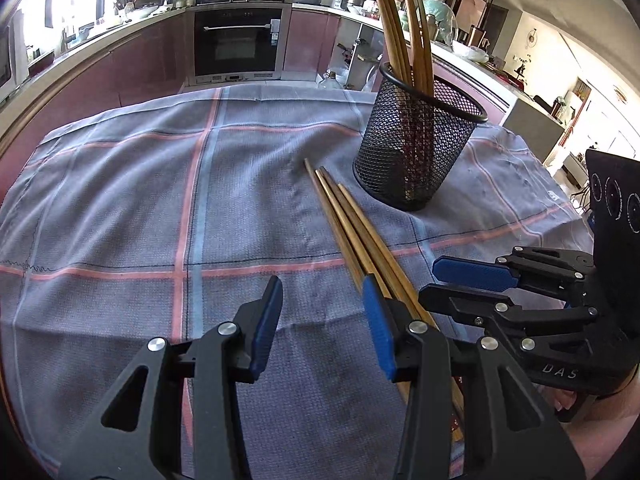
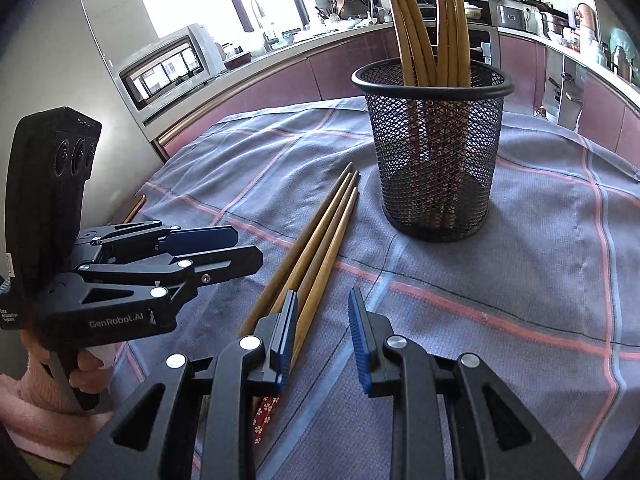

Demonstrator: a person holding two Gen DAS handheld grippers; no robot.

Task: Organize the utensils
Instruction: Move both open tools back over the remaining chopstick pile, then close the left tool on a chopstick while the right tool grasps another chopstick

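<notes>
Left gripper (image 1: 320,312): jaws parted, nothing between pads, low over cloth; its right pad just beside loose chopsticks. Right gripper (image 2: 322,330): narrower gap, also empty; its left pad next to same bundle. Loose chopsticks (image 1: 352,232), four wooden, flat on checked grey tablecloth (image 1: 140,208), between both grippers, tips pointing toward holder. Beyond: black mesh holder (image 2: 434,152) upright on cloth, several chopsticks standing inside (image 2: 420,20). Far: kitchen counter, oven (image 1: 240,40).

Black mesh cup (image 1: 416,136), golden-brown chopsticks (image 1: 352,224)
</notes>
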